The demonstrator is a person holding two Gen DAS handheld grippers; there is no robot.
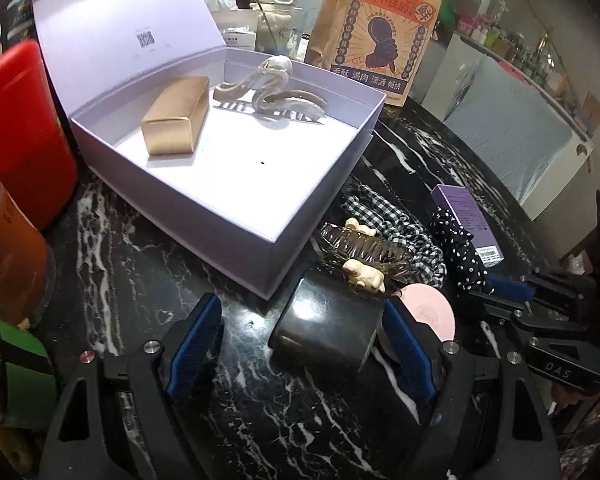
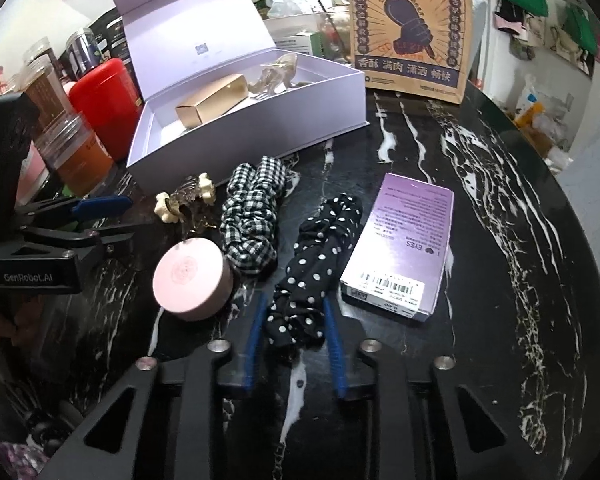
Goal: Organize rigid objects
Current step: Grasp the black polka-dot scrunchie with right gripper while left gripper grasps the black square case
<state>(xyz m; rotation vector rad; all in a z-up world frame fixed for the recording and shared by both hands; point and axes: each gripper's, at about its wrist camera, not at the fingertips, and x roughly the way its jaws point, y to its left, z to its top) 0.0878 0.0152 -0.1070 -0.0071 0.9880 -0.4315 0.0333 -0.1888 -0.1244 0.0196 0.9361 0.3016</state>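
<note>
Dark cylindrical jar (image 1: pixel 327 330) lies on its side on the black marble tabletop (image 1: pixel 120 248), between the wide-set jaws of the left gripper (image 1: pixel 300 344), nearer the right-hand finger, with its long axis running roughly across the jaws, just before the open lilac box (image 1: pixel 300 216). Right gripper (image 2: pixel 294 340), jaws narrow, pinches the polka-dot scrunchie (image 2: pixel 320 264); pink round tin (image 2: pixel 192 280) sits beside.

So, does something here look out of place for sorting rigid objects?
Yes. The right gripper is shut on the polka-dot scrunchie, which is soft fabric, not rigid. The rigid purple carton lies untouched beside it on the marble table.
</note>
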